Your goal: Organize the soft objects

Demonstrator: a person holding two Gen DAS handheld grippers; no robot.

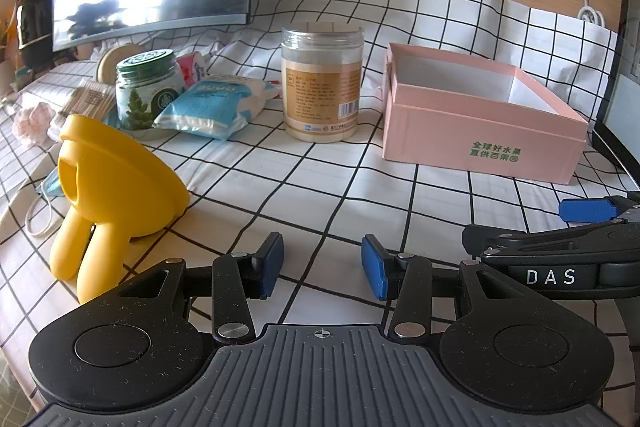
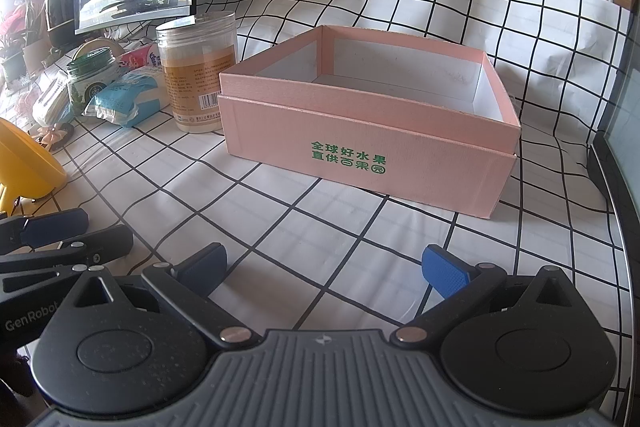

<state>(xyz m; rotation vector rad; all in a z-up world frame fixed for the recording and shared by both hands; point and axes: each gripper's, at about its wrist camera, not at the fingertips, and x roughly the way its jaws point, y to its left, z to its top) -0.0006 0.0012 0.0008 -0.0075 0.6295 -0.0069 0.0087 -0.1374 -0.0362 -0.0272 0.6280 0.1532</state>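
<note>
Sorting is not yet showing any progress: the left gripper (image 1: pixel 322 264) and right gripper (image 2: pixel 324 269) are both hovering spread and empty, the pink box (image 2: pixel 372 143) ahead of them is standing empty, and the cotton-pad pack (image 1: pixel 216 107) is lying ahead-left.

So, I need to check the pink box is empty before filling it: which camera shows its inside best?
The right wrist view: the pink box sits central, most of its white floor visible and bare. The left wrist view shows the pink box off to the right, lower angle, less floor.
</note>
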